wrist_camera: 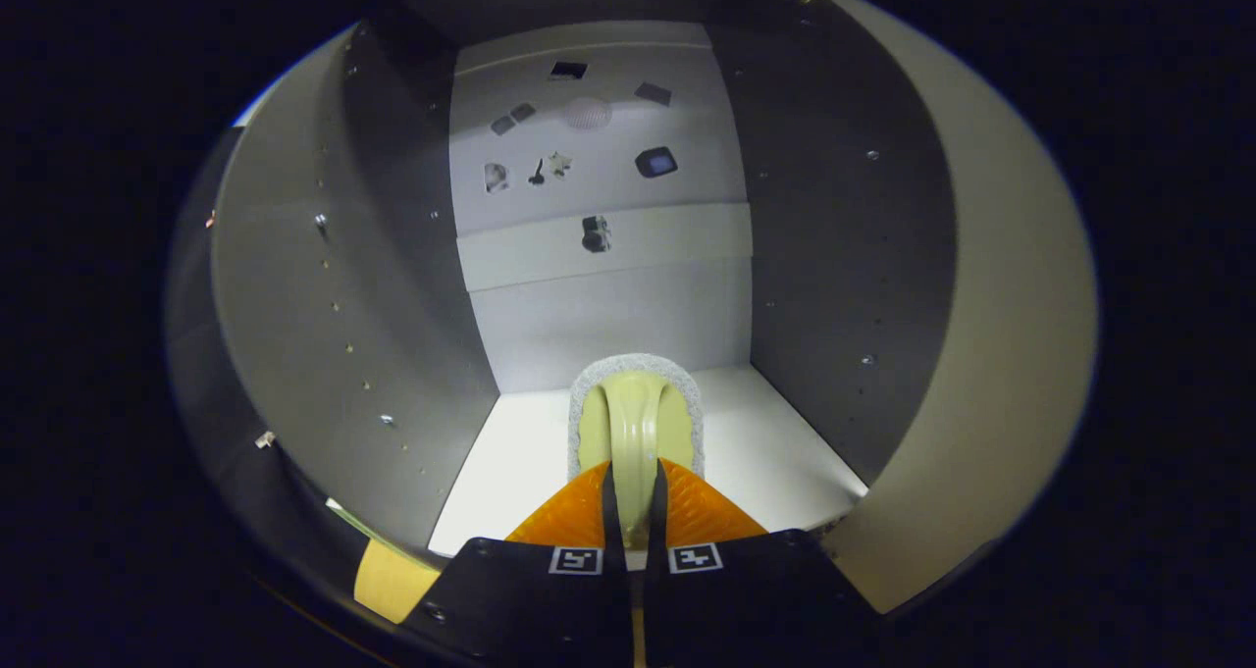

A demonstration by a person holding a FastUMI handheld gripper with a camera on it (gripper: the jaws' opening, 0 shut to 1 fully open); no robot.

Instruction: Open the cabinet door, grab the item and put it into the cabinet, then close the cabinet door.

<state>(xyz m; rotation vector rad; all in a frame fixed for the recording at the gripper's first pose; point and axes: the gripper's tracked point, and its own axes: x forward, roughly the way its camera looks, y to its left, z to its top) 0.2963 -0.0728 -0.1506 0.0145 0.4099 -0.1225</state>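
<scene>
the gripper (635, 511) has its fingers pinched on the handle of a scrub brush (636, 418), holding it inside the open cabinet (608, 305), right above the shelf floor (775, 442). it looks light, with a stiff plastic handle and a spongy rim, so the handle's the spot to grab; it shouldn't slip much.

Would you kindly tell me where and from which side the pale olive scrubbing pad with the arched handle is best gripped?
Grip the pale olive scrubbing pad by its arched handle, coming from the open cabinet front along the handle's length. The handle is a narrow raised rib running straight away from the fingers, thin enough to pinch from both sides. The gripper is already shut on it that way.
</scene>
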